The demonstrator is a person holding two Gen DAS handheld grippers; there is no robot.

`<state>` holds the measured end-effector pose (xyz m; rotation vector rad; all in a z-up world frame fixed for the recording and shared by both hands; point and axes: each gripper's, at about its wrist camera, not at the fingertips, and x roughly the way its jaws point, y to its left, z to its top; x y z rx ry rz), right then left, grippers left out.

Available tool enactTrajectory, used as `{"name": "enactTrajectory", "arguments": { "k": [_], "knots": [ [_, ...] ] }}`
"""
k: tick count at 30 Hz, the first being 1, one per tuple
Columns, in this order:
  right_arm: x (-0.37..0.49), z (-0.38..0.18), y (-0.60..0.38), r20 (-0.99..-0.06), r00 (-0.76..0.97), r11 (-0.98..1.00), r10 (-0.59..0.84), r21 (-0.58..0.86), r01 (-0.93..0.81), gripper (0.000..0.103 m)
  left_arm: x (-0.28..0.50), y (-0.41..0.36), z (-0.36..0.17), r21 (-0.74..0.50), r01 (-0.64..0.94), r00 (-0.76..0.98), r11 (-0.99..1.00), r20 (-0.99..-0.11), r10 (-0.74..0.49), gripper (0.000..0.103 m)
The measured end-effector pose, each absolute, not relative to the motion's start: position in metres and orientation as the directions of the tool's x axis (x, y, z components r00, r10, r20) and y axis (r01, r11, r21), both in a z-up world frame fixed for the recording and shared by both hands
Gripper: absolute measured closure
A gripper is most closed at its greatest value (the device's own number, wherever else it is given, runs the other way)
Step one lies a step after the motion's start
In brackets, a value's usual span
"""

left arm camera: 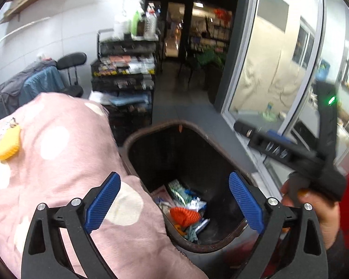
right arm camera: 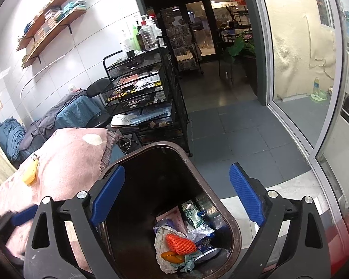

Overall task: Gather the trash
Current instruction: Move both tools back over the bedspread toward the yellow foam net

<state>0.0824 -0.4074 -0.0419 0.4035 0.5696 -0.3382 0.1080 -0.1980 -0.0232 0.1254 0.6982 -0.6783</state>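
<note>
A dark brown trash bin (left arm camera: 151, 127) stands open below both grippers. At its bottom lie crumpled wrappers (right arm camera: 193, 211), an orange knitted piece (left arm camera: 185, 216) (right arm camera: 180, 244) and other scraps. My left gripper (left arm camera: 174, 179) hangs over the bin's mouth, open, with nothing between its blue pads (left arm camera: 103, 202). My right gripper (right arm camera: 178, 169) is also open and empty above the bin (right arm camera: 235, 227). In the left wrist view a hand (left arm camera: 318, 209) holds the right gripper's black body at the right edge.
A pink spotted cushion (left arm camera: 58, 151) (right arm camera: 65, 162) presses against the bin's left side, with a yellow knitted charm (left arm camera: 8, 148) on it. Behind stands a black wire cart (right arm camera: 146, 88) with bottles. A glass sliding door (right arm camera: 302, 69) is on the right, with grey floor tiles (right arm camera: 232, 127) between.
</note>
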Motion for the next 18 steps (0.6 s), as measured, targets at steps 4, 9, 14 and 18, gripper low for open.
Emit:
{"name": "enactTrajectory", "arguments": {
  "k": [4,9,14,18],
  "knots": [
    [0.085,-0.041,-0.396,-0.564,0.807,0.894,-0.176,0.252,0.371,0.012,0.100,-0.171,-0.009,-0.118,0.573,0.632,0.811,-0.567,-0.529,0.005],
    [0.089,-0.044,-0.379,-0.552,0.824,0.916,-0.129,0.253,0.313,0.010,0.101,-0.136,-0.001,-0.107,0.495,0.703,0.862,-0.535,-0.470,0.005],
    [0.103,-0.044,-0.349,-0.556,0.829,0.941,-0.067,0.241,0.238,0.010,0.109,-0.101,0.002,-0.082,0.403,0.758,0.912,-0.529,-0.383,0.005],
    [0.117,-0.043,-0.318,-0.557,0.830,0.957,0.005,0.242,0.157,0.010,0.120,-0.068,0.001,-0.074,0.337,0.782,0.939,-0.534,-0.322,0.005]
  ]
}}
